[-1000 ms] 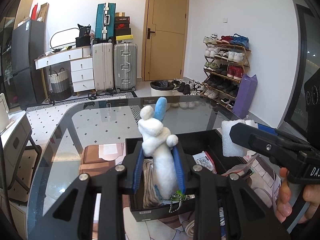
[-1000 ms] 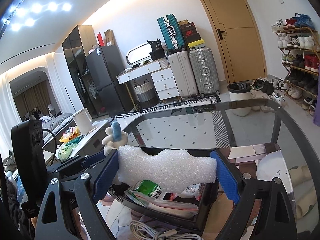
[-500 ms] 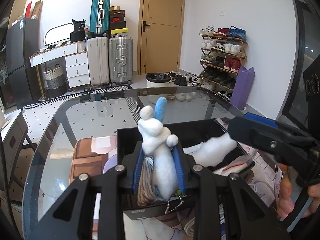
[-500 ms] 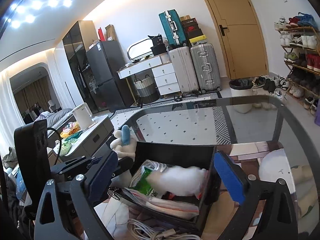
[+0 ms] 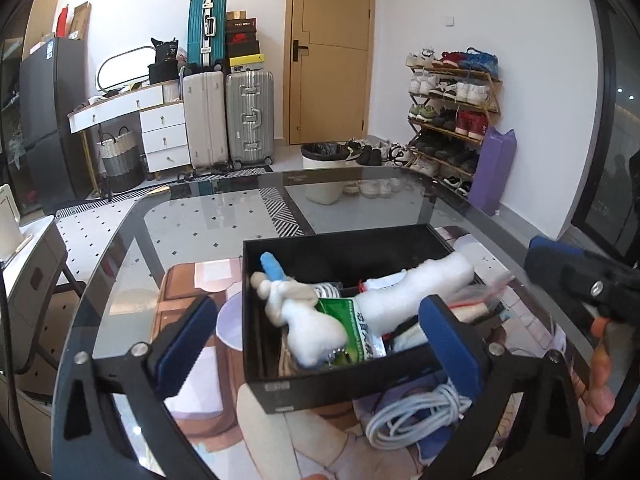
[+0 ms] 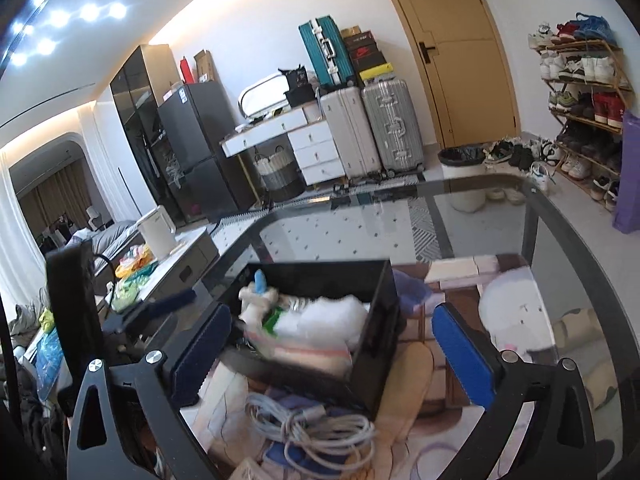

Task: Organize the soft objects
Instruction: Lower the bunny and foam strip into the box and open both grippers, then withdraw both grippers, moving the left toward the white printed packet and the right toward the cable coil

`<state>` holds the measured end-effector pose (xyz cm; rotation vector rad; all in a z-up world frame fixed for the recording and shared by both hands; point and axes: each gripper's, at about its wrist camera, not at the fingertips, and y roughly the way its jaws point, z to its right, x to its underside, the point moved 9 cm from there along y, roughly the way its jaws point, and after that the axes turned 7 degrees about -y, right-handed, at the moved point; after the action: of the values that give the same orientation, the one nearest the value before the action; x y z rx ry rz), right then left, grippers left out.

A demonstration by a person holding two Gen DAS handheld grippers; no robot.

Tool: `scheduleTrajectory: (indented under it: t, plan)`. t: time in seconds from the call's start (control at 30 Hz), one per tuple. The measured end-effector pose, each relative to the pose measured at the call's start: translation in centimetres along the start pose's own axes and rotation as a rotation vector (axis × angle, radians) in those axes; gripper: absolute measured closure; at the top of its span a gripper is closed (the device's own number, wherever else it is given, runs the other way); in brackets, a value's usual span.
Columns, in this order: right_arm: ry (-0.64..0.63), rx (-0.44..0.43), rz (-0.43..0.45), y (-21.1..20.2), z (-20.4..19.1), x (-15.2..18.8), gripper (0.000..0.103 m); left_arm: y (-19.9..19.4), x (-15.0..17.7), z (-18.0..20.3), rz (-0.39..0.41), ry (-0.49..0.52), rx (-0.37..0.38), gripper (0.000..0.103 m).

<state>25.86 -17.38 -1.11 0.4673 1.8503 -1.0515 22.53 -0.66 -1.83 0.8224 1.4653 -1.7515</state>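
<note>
**Soft toy and foam lying in the black box, both grippers empty**

Soft things are sitting together inside the black box point(image 5: 344, 376) on the glass table point(image 5: 192, 220). I am looking along my left gripper point(image 5: 316, 340), whose blue-padded fingers point(image 5: 182, 340) are standing wide apart on either side of the box's near wall, pinching nothing. Between them, inside the box, the white plush toy point(image 5: 304, 320) with its blue ear is lying tilted toward the left wall, resting partly on a green packet point(image 5: 356, 324). Just beside it, the white foam piece point(image 5: 416, 288) is leaning across the box toward the right wall, touching the packet and the plush.

My right gripper point(image 6: 332, 344) is also spread wide and carrying nothing, its fingers point(image 6: 464, 356) hovering in front of the box's near corner. From that side the plush point(image 6: 256, 296) and the foam point(image 6: 324, 320) are showing blurred, still within the box walls point(image 6: 380, 320).

A coiled white cable point(image 5: 412, 412) is lying on the printed mat point(image 5: 208, 420) just in front of the box, outside it. In the left view, my right gripper point(image 5: 576, 272) is showing at the right edge, near the box.
</note>
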Motion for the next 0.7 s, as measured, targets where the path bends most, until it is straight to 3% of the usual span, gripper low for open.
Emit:
scheduleTrajectory:
  t: [0.7]
  plan:
    - [-0.038,-0.018,-0.145,-1.6,-0.4,7.3,0.001,-3.1,5.7,0.4,-0.081,-0.009,-0.031,0.000]
